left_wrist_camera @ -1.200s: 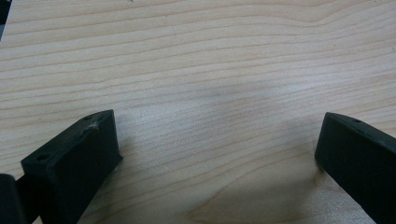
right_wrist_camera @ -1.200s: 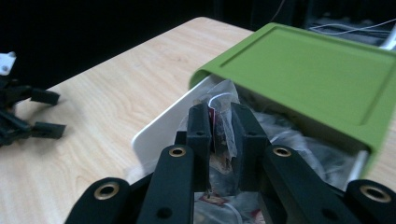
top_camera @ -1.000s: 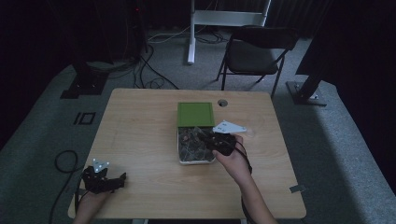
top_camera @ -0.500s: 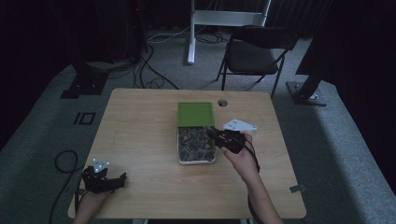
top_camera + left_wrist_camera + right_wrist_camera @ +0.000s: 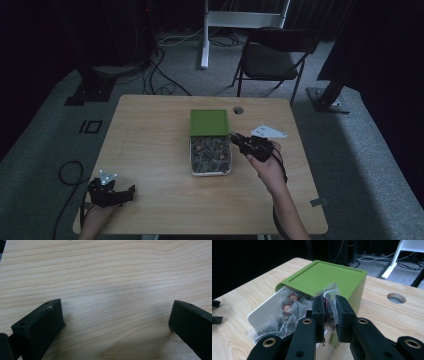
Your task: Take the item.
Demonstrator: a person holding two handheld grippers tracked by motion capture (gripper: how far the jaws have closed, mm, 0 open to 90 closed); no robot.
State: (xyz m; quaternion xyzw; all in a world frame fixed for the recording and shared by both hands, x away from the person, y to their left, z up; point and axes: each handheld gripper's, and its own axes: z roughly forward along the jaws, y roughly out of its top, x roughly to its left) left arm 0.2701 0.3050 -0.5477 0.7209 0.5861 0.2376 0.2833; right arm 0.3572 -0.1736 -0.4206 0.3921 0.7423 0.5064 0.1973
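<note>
A white box (image 5: pixel 210 171) with a green sliding lid (image 5: pixel 209 122) sits mid-table, pulled half open and holding several clear packets (image 5: pixel 287 308) with dark contents and red seals. My right gripper (image 5: pixel 239 141) (image 5: pixel 329 312) is at the box's right rim, shut on one clear packet (image 5: pixel 330 293) that sticks up between its jaws. At the table's near left corner my left gripper (image 5: pixel 127 192) (image 5: pixel 116 320) rests low over bare wood, jaws wide apart with nothing between them.
The wooden table (image 5: pixel 150 130) has a round cable hole (image 5: pixel 238 110) behind the box. A folding chair (image 5: pixel 272 55) stands beyond the far edge, with cables on the floor (image 5: pixel 160 75) and a white desk frame (image 5: pixel 240 20) behind.
My right gripper has drawn back to the right from over the open box to its right rim, lifting a packet out with it. The left gripper has stayed put.
</note>
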